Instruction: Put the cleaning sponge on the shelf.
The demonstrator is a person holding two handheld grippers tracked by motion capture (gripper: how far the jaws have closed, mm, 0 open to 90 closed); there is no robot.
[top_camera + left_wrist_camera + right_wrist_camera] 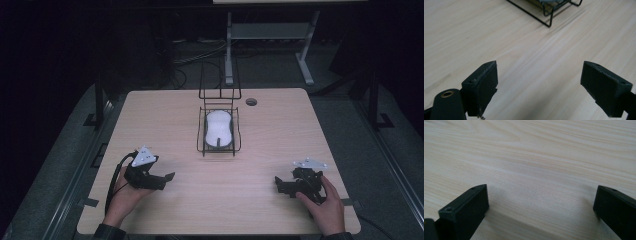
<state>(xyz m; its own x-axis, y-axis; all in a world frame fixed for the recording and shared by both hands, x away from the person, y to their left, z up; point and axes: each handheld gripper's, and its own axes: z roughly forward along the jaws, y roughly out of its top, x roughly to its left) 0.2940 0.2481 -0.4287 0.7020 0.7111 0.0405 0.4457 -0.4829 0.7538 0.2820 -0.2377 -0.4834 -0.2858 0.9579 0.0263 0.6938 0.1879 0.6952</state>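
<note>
White plate [219, 128] inside black wire rack [201, 135]

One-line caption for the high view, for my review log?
Two hand-held grippers, left and right, rest open on a wooden table either side of a wire rack holding a white dish.

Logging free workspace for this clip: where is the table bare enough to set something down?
Bare wood lies between the left gripper and right gripper, in front of the wire rack, and along both sides of it. Only the table's far middle is crowded, with the rack holding a white object.
</note>
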